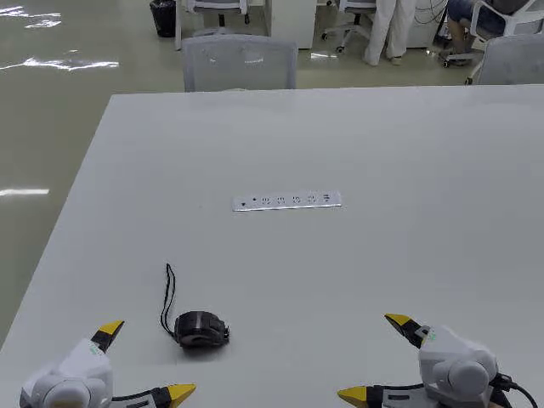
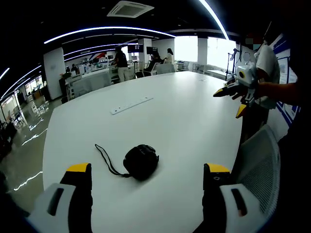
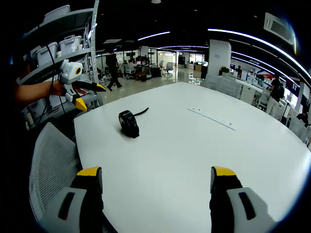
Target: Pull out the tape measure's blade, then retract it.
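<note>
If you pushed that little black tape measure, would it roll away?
Probably it would slide, not roll: the tape measure rests squat on the smooth white table. Its thin cord looks floppy and would likely trail behind.

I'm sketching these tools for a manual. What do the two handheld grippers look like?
The left gripper and right gripper match. Each has a rounded white body with a small green mark and two black jaws ending in yellow tips. A black cable trails from the right one.
</note>
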